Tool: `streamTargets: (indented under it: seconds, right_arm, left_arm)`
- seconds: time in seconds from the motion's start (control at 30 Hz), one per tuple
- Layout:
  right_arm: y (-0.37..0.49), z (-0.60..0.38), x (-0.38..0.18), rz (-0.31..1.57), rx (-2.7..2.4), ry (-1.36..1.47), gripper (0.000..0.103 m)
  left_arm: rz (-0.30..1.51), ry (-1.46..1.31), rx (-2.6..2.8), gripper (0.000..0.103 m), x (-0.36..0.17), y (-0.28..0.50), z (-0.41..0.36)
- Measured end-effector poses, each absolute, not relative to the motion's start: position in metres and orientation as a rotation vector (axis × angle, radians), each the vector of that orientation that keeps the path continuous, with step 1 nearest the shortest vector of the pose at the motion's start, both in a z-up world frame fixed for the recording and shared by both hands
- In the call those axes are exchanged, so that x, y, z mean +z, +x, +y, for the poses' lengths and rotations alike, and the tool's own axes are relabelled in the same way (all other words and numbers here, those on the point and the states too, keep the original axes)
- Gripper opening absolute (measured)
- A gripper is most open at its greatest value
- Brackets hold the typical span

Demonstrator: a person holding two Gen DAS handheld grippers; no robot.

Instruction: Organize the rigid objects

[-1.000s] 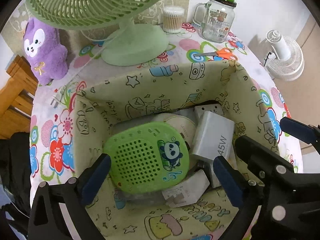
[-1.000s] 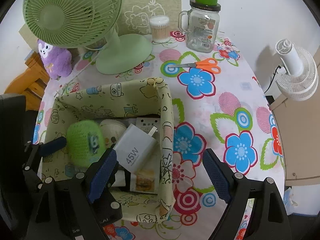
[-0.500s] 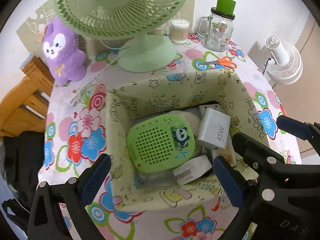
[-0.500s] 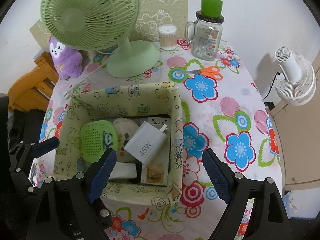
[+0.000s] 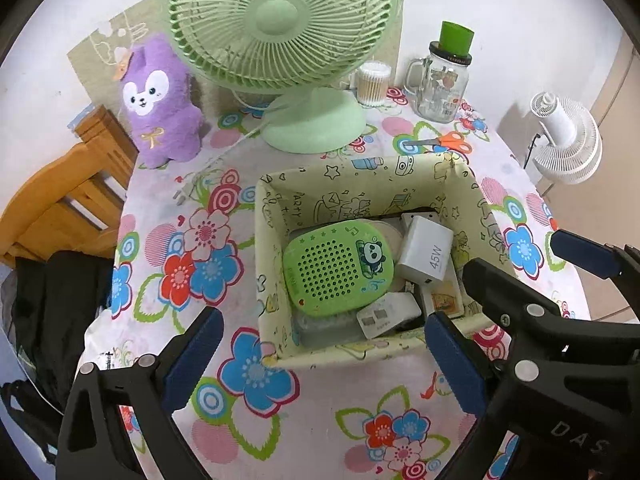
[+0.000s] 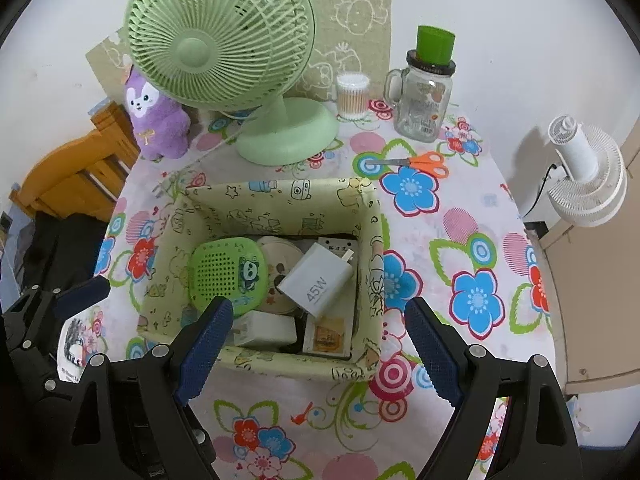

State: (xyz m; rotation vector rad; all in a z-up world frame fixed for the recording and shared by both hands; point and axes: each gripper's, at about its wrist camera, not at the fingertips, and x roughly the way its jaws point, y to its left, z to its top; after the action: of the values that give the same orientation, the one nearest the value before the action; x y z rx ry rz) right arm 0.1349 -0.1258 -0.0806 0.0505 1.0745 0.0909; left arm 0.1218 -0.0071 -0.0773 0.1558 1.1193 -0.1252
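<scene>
Now the floral table (image 5: 248, 412) shows far more of itself as both tools pull up and back from the fabric bin (image 5: 272, 280) near its middle; the green speaker (image 5: 332, 270) and charger (image 5: 426, 254) lie inside, suggesting packing is done. The left gripper (image 5: 320, 360) and right gripper (image 6: 320, 352) gape empty.
</scene>
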Motion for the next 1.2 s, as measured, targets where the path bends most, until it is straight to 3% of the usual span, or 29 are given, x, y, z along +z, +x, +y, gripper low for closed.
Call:
streamTargets:
  seconds: [1.2]
  right_arm:
    - [0.033,-0.114,-0.017,0.945,0.012,0.032,0.09]
  left_arm:
    - [0.993,0.08,-0.122,0.101,-0.019,0.035,0.04]
